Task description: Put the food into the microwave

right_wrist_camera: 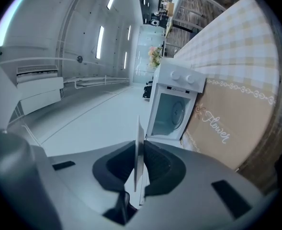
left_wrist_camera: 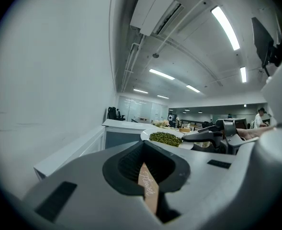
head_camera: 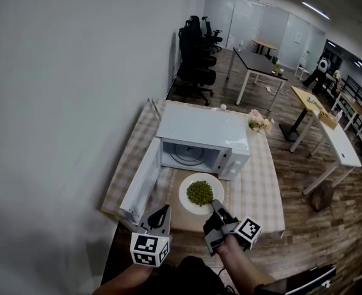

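Tongs, right (head_camera: 216,205) — clamped on the near rim of a white plate (head_camera: 185,195). In the right gripper view we see that rim edge-on as a thin white line pinched between the dark pads.

Tongs, left (head_camera: 162,211) — drawn almost together and holding nothing we can make out. A strip of tan placemat (head_camera: 187,223) with script lettering shows in the thin slit between the jaws. They sit at the near left of the plate, beside the open door.

Food (head_camera: 200,192) — we list it as a low heap of small green beans or peas in the middle of the plate. The plate lies over the placemat, just in front of the oven opening and outside it. We cannot tell whether it rests on the mat or is lifted.

Microwave (head_camera: 202,128) — white, set toward the back of the counter (head_camera: 260,183), which has a checked cloth. Its door (head_camera: 141,186) is swung fully open to the left, and the round turntable (head_camera: 185,154) is bare.

Flowers (head_camera: 259,123) — a small pale bunch at the oven's far right corner.
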Available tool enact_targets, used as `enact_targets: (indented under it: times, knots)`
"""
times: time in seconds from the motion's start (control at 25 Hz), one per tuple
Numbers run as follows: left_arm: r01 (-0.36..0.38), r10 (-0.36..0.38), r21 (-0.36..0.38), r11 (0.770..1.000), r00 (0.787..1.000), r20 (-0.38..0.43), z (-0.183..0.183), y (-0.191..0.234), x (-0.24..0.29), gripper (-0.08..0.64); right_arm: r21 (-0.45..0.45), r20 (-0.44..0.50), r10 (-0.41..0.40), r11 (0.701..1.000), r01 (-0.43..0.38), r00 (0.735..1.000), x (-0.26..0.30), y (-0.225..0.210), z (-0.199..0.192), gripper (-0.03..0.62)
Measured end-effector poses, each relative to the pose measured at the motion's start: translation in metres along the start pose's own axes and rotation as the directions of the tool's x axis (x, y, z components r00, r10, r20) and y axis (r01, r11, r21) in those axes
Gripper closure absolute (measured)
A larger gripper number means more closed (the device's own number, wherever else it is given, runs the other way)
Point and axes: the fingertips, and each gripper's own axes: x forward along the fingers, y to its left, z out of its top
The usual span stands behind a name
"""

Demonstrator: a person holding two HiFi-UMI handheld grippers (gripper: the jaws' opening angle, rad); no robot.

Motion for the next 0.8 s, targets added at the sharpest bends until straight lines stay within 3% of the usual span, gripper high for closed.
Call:
enact_targets:
  times: [0.32, 0.52, 0.68, 0.8]
  knots:
    - [-0.009, 0.009, 0.012, 1.000, 0.999, -0.041, 0.000, 0.012, 0.022, 0.554, 0.014, -0.011, 0.001, 1.000, -0.001, 1.000, 0.032, -0.006, 0.005, 0.548]
    - [0.010, -0.010, 0.009, 1.000, 0.998, -0.054, 0.000, 0.014, 0.042, 0.554, 0.025, -0.013, -0.044, 0.999, 0.044, 0.999, 0.057, -0.023, 0.015, 0.549]
    - [-0.015, 0.020, 0.056, 0.998, 0.996, -0.084, 0.002, 0.024, 0.054, 0.554, 0.012, -0.005, -0.053, 0.999, 0.053, 0.999, 0.079, -0.024, 0.027, 0.549]
    - [-0.017, 0.020, 0.037, 0.999, 0.996, -0.091, -0.001, 0.026, 0.066, 0.554, 0.011, -0.010, -0.062, 0.998, 0.062, 0.998, 0.095, -0.033, 0.036, 0.549]
